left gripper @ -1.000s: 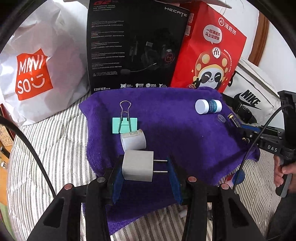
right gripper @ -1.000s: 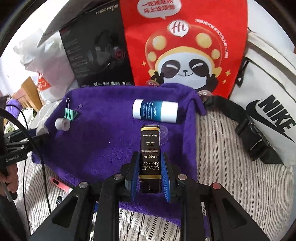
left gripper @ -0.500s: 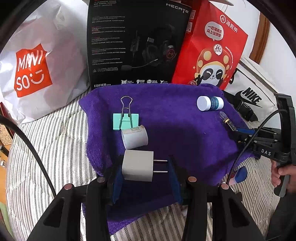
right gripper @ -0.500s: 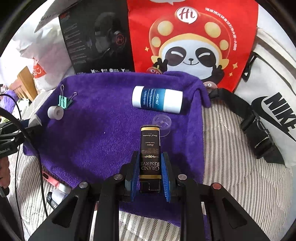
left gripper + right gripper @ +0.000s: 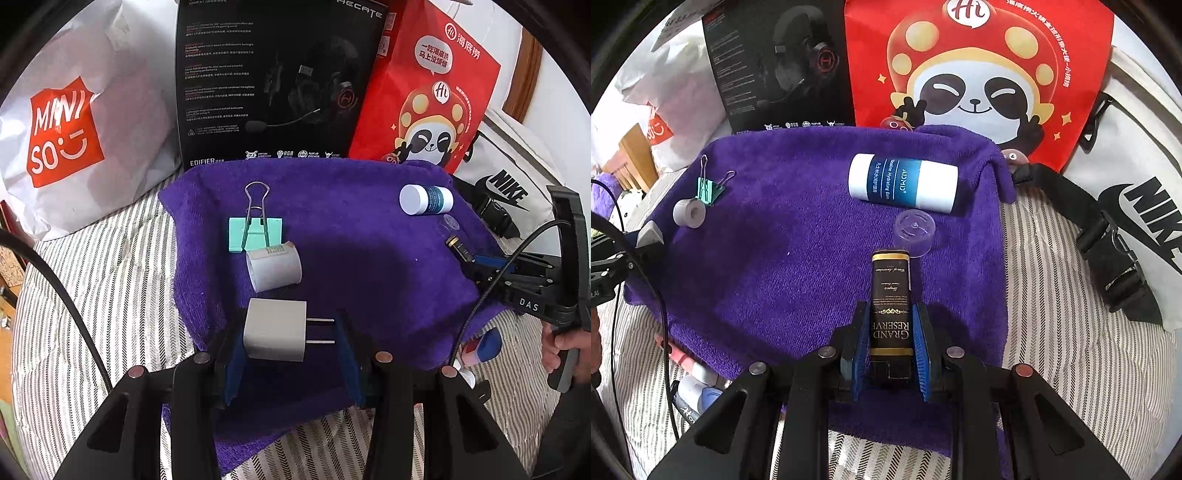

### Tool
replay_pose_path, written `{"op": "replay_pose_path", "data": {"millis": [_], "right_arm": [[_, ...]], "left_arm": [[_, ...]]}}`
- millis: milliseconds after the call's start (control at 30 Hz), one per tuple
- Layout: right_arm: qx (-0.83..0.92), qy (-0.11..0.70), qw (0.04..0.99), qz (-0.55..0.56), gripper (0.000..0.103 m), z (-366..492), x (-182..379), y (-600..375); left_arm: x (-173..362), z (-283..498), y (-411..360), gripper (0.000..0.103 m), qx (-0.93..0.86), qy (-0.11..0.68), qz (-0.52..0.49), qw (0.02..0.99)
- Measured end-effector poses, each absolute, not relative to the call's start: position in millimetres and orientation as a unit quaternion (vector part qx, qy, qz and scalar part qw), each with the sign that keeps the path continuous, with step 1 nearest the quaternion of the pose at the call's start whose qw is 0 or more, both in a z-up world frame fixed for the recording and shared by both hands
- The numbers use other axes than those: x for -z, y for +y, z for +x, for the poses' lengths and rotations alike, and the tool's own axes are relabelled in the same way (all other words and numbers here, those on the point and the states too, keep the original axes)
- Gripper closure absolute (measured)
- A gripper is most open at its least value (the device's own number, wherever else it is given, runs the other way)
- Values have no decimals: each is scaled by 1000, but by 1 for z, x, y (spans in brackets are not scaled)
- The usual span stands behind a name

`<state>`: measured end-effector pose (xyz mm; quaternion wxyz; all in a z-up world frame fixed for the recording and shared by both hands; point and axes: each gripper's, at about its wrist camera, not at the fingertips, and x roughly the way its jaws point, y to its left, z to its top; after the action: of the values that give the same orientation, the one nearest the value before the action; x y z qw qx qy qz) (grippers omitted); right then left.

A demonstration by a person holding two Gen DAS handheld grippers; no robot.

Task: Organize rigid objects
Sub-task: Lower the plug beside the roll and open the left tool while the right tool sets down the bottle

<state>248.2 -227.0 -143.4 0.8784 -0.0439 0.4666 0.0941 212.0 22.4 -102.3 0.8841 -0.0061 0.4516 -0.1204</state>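
A purple towel (image 5: 369, 240) (image 5: 783, 243) lies on a striped bed. My left gripper (image 5: 288, 328) is shut on a white plug adapter (image 5: 275, 329), held sideways over the towel's near edge, prongs against the right pad. Just beyond it lie a white tape roll (image 5: 274, 266) (image 5: 689, 213) and a green binder clip (image 5: 255, 232) (image 5: 710, 189). My right gripper (image 5: 889, 325) is shut on a black "Grand Reserve" bottle (image 5: 890, 295) (image 5: 457, 245), its tip close to a clear cap (image 5: 914, 230) (image 5: 448, 223). A white and blue balm tube (image 5: 903, 182) (image 5: 424, 199) lies further back.
Standing behind the towel are a white Miniso bag (image 5: 74, 129), a black headset box (image 5: 273, 81) (image 5: 783, 66), a red panda bag (image 5: 432, 96) (image 5: 979, 70) and a white Nike bag (image 5: 1137, 206) (image 5: 506, 184). Small tubes (image 5: 694, 384) lie off the towel's front left edge.
The right gripper has sunk a little and come closer to the towel with the bottle; the balm tube and clear cap look nearer. The left gripper and plug adapter have stayed put.
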Motion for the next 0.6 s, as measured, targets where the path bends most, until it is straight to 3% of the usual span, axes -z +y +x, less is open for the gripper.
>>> {"op": "replay_pose_path", "data": {"millis": [200, 333, 600], "right_arm": [[-100, 464, 879, -39, 78, 247, 145, -231], [-114, 462, 879, -29, 65, 244, 144, -231], [-118, 450, 885, -19, 64, 235, 138, -231]], "left_arm": [[102, 213, 24, 61, 120, 453, -10, 883], [103, 214, 24, 61, 119, 454, -10, 883], [104, 217, 21, 61, 108, 449, 2, 887]]}}
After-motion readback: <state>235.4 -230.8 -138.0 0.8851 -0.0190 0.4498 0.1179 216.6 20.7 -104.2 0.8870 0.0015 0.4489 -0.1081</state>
